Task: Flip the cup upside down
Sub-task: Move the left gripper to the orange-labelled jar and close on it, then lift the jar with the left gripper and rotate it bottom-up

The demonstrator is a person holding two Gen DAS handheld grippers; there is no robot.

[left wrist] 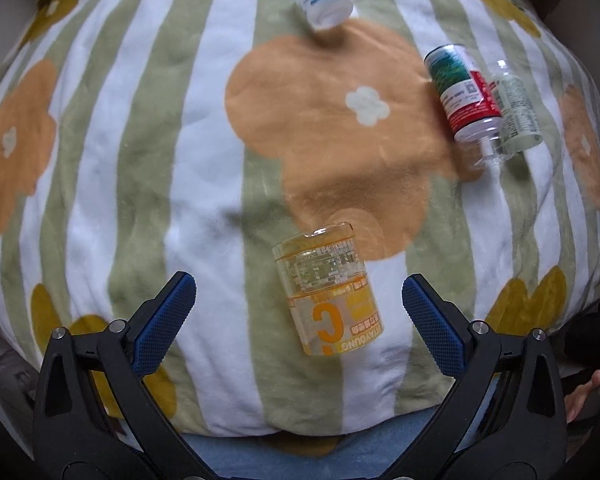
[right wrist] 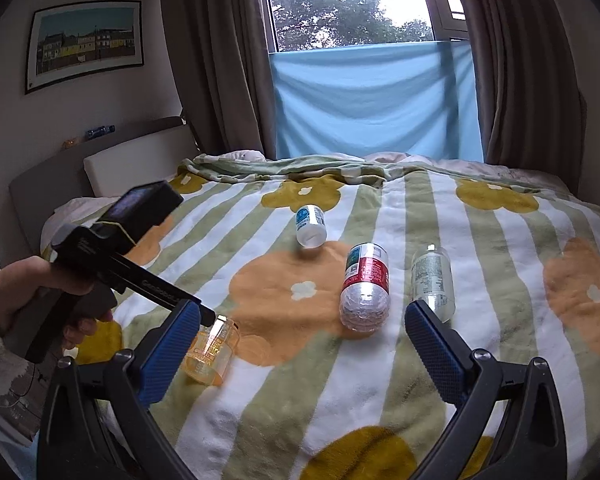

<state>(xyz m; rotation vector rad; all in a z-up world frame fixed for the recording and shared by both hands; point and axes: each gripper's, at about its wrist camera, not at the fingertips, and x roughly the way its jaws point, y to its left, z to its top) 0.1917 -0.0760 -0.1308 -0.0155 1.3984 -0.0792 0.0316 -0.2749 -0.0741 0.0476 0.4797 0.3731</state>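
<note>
A clear yellow-orange plastic cup [left wrist: 327, 292] with an orange "C" label stands on the flowered striped blanket [left wrist: 148, 152], its print upside down in the left wrist view. My left gripper [left wrist: 299, 295] is open, its blue pads either side of the cup and apart from it. In the right wrist view the same cup [right wrist: 211, 350] sits at lower left, under the left gripper's body [right wrist: 112, 232]. My right gripper [right wrist: 302, 326] is open and empty, held above the blanket.
A small white cup with a blue label [right wrist: 310, 225] stands further back. A red and green labelled bottle [right wrist: 365, 284] and a clear bottle [right wrist: 432, 278] lie on the blanket to the right. Headboard, curtains and window stand behind the bed.
</note>
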